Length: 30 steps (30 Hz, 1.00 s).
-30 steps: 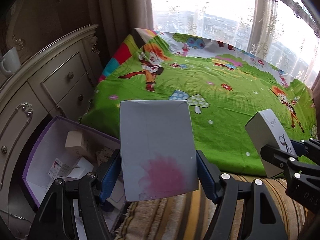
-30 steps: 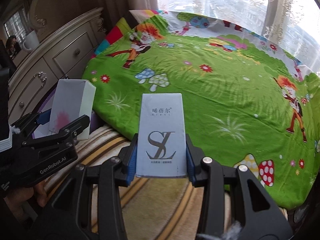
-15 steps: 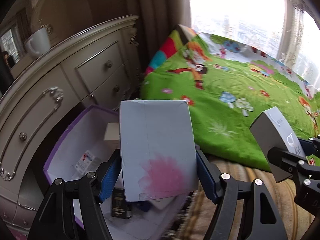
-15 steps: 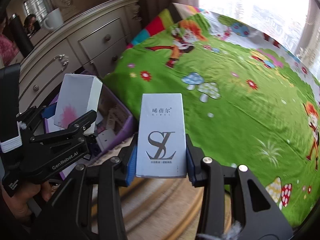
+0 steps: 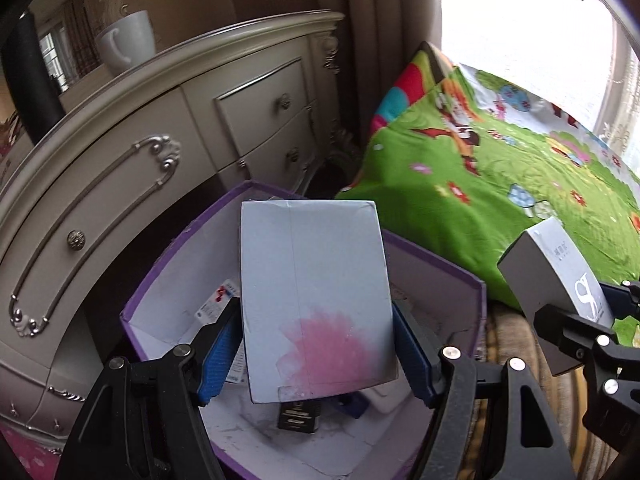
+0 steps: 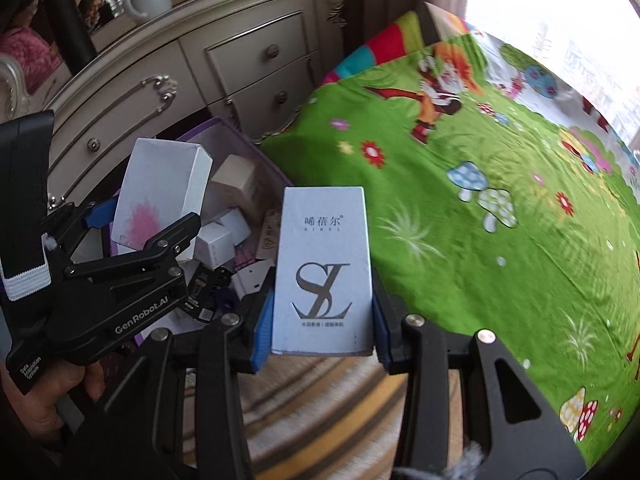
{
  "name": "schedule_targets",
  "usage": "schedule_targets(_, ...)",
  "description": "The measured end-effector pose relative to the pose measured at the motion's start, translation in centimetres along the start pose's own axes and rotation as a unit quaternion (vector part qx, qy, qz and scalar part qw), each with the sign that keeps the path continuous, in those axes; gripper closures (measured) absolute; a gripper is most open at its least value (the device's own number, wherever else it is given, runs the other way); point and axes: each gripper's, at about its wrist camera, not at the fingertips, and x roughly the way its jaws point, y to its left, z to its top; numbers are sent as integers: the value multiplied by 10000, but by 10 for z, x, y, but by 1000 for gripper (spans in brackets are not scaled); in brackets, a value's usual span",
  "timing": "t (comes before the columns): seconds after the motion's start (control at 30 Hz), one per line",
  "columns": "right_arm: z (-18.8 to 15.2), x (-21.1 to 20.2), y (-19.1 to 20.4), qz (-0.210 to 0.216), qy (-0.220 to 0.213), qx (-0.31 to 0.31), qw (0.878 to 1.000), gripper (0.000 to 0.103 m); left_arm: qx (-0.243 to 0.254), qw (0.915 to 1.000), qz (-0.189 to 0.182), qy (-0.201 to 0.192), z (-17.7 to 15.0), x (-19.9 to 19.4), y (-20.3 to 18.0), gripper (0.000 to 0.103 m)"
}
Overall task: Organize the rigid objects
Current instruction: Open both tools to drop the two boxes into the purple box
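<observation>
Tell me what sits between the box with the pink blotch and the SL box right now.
In the right wrist view, small cartons piled in the purple bin lie between the pink-blotch box and the SL box.

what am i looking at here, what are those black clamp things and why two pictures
No robot here: a person holds a handheld two-finger gripper in each hand, and each gripper carries a wide-angle camera looking along its fingers, hence two pictures. The left gripper is clamped on a white box with a pink blotch, held over an open purple storage box that already contains small cartons. The right gripper is clamped on a pale box marked SL. Each camera also catches the other gripper at its edge. Around them are a cream dresser with a white mug on top, and a bed with a green cartoon cover.
</observation>
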Motion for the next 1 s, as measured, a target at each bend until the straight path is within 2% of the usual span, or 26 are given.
schedule_targets(0.37, 7, 20, 31, 144, 125, -283, 9994, 58, -207, 9994, 265, 105, -5, 8, 32, 31)
schedule_targets(1.0, 17, 40, 48, 296, 112, -457, 9985, 58, -470, 9971, 549, 254, -6, 11, 57, 29)
